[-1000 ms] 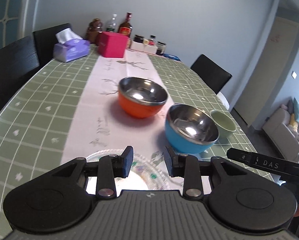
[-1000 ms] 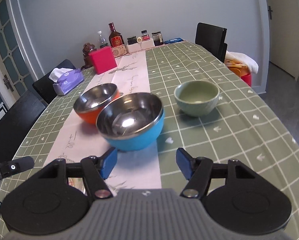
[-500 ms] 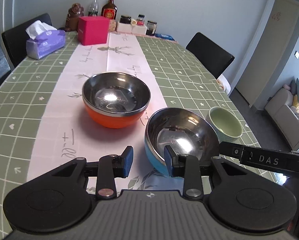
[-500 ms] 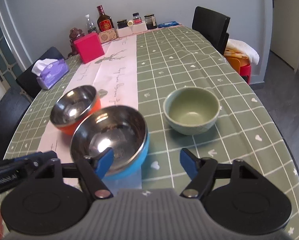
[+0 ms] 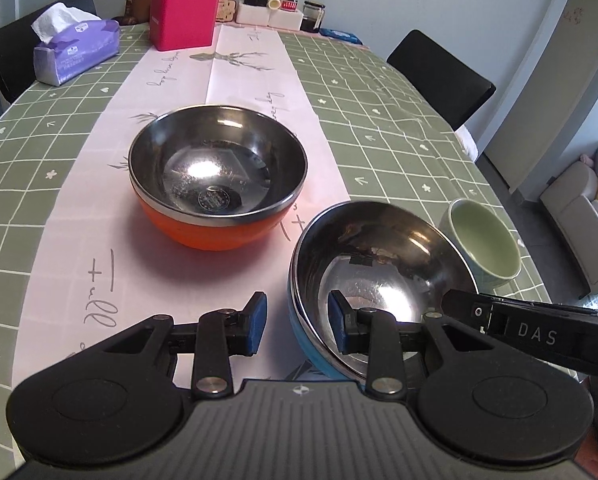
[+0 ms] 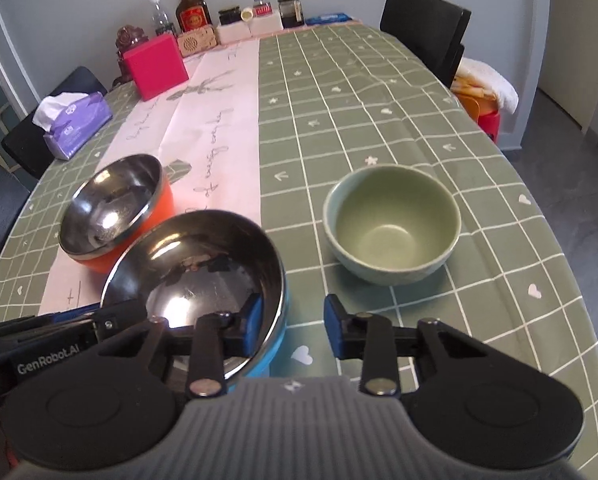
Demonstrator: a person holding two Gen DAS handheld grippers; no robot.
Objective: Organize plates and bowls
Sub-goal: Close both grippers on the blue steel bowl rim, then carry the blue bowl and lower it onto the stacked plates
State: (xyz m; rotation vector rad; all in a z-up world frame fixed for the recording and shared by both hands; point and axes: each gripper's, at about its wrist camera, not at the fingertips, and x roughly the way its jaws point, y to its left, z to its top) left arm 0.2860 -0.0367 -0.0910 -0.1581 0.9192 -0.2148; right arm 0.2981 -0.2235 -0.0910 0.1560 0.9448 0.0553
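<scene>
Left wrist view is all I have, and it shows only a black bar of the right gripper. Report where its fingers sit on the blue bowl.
Observer: The right gripper straddles the blue bowl at the rim nearest the green bowl. One finger is inside, and the other is outside over the tablecloth. Its jaws are closing, and the pads are not yet on the rim.
Operator: Check the green bowl against the blue one.
Observer: They stand apart. A strip of tablecloth shows between them.
Operator: Say what is in the green bowl.
Observer: Nothing. Its whole floor shows bare.
</scene>
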